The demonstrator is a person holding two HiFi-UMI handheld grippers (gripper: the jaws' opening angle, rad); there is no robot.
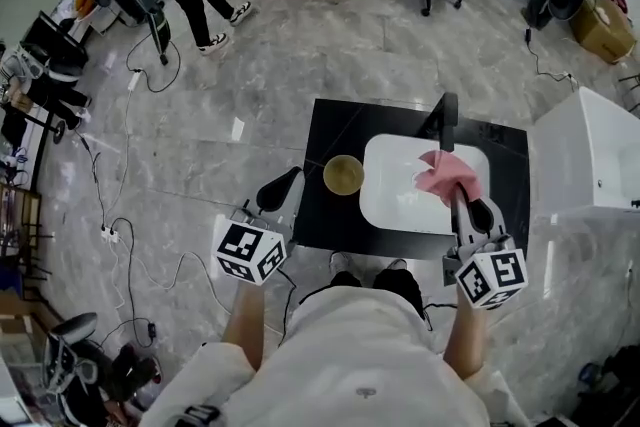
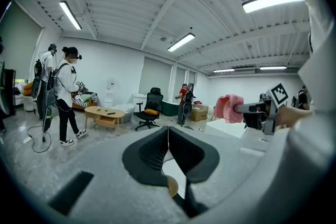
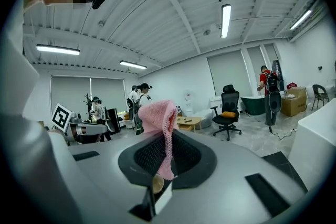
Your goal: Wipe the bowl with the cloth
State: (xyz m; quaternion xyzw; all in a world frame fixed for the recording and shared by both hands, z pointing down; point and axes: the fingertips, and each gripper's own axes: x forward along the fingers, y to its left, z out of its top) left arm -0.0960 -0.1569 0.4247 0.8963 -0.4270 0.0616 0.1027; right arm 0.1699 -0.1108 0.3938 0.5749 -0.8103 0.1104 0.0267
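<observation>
Tightly, right gripper (image 1: 461, 201) pinches cloth (image 3: 159, 118); left gripper (image 2: 168, 136) closed, empty.

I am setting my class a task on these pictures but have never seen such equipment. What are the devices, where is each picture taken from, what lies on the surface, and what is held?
There is no robot: a person holds a two-jaw gripper in each hand. The cubes with square markers are parts of those grippers. The head view comes from a camera on the person's head, looking steeply down. The two gripper views come from cameras riding on the grippers, looking along their jaws. On the black tabletop sits a white rectangular basin, with a small round tan bowl beside it. The right gripper is shut on a pink knitted cloth, seen over the basin. The left gripper is shut and empty.
</observation>
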